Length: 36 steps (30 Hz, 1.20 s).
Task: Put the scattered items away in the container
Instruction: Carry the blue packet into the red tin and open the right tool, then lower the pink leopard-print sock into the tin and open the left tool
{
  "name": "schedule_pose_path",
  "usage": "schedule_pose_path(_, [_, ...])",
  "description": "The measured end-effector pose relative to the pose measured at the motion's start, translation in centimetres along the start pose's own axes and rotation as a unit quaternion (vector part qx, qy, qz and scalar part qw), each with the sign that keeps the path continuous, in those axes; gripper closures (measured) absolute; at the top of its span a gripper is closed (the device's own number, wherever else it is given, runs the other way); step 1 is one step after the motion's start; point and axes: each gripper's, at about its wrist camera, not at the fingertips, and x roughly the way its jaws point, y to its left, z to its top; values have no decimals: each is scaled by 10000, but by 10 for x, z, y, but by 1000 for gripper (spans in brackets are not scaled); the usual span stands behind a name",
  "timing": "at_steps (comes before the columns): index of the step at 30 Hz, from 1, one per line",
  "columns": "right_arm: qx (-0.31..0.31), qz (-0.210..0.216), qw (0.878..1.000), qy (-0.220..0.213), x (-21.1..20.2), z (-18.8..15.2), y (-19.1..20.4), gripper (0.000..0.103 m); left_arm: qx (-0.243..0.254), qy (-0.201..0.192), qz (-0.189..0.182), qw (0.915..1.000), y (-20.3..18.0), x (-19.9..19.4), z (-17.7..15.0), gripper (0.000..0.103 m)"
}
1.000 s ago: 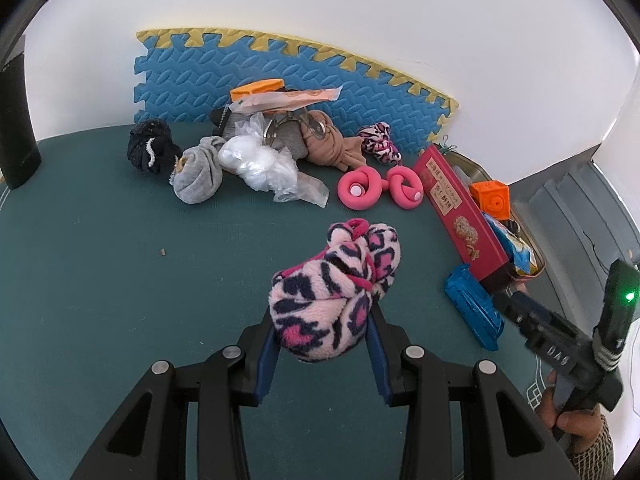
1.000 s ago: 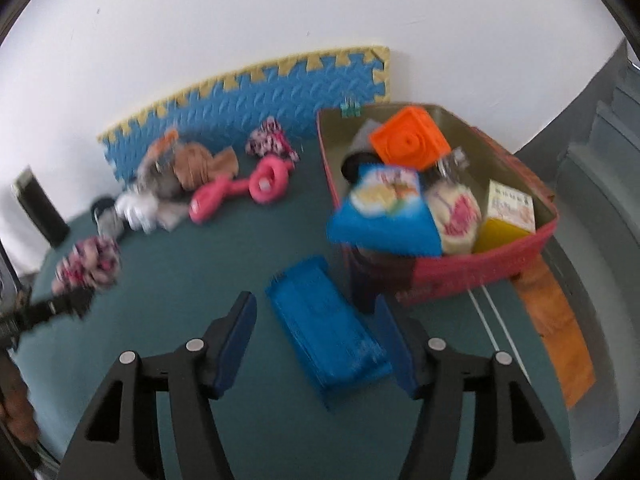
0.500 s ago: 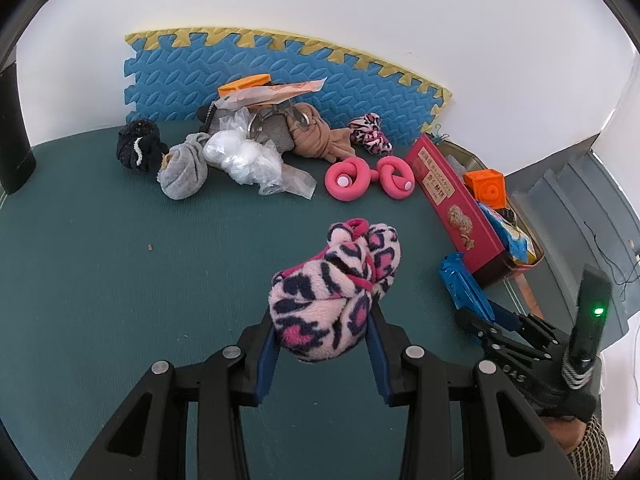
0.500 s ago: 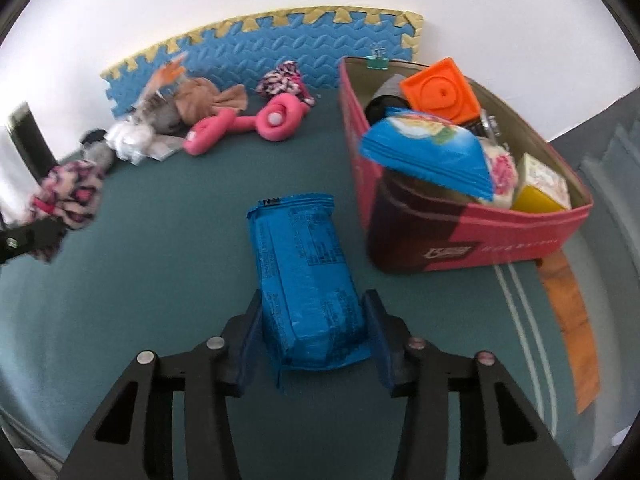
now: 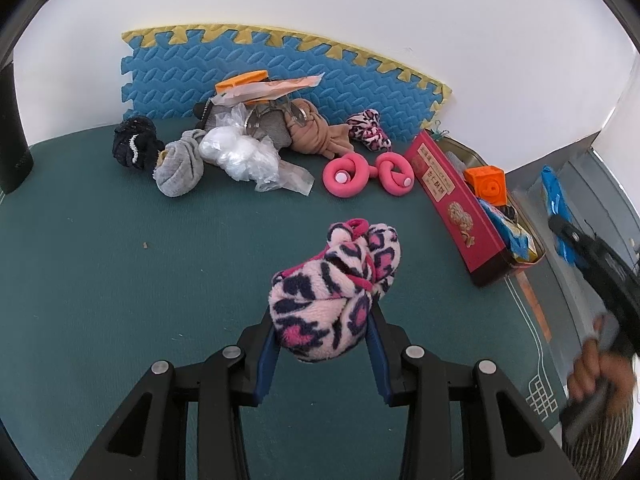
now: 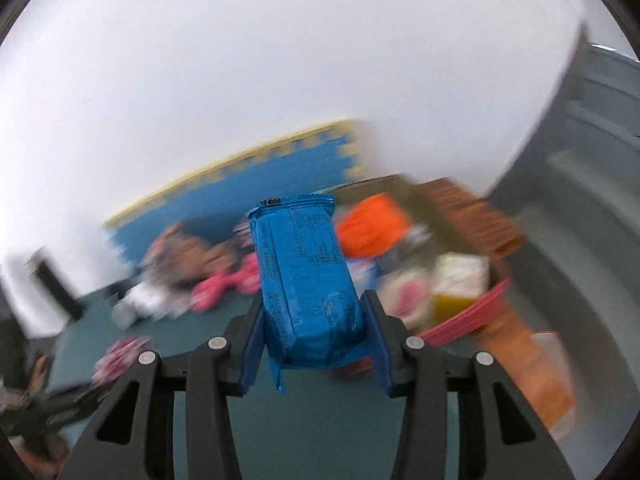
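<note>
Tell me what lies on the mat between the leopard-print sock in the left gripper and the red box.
Nothing: in the left wrist view, only bare green mat separates the leopard-print sock from the red box.

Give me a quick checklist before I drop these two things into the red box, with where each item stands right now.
1. Left gripper clamped on the leopard-print sock bundle: ok.
2. Right gripper clamped on the blue snack pack: ok, held along its length between both fingers.
3. Blue snack pack lifted off the green mat: ok.
4. Right gripper lined up over the red box: cannot tell, the right wrist view is blurred by motion.
5. Room left in the red box: not ok on the visible side; the orange cube and a blue bag already sit high.
6. Sock bundle over the box: not ok, it hangs above the mat.
</note>
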Motion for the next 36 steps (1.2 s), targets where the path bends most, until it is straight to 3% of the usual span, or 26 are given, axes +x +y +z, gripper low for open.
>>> schedule_pose_path(7, [241, -720, 9971, 25, 30, 16, -33, 53, 48, 36, 56, 10000, -3, 2, 1, 62])
schedule_pose_path(11, [378, -1130, 9929, 39, 48, 25, -51, 42, 75, 62, 82, 9999, -5, 5, 3, 62])
schedule_pose_path(15, [344, -1240, 9914, -251, 36, 19, -45, 33, 124, 83, 79, 9999, -11, 8, 6, 62])
schedule_pose_path(19, [299, -1333, 9890, -559, 22, 11, -39, 31, 190, 79, 43, 9998, -20, 13, 12, 62])
schedule_pose_path(31, [-68, -2067, 9703, -1256, 9, -37, -24, 30, 826, -161, -266, 9961, -95, 39, 67, 62])
schedule_pose_path(36, [100, -2016, 9704, -1328, 6, -41, -35, 30, 994, -200, -453, 9938, -134, 64, 95, 62])
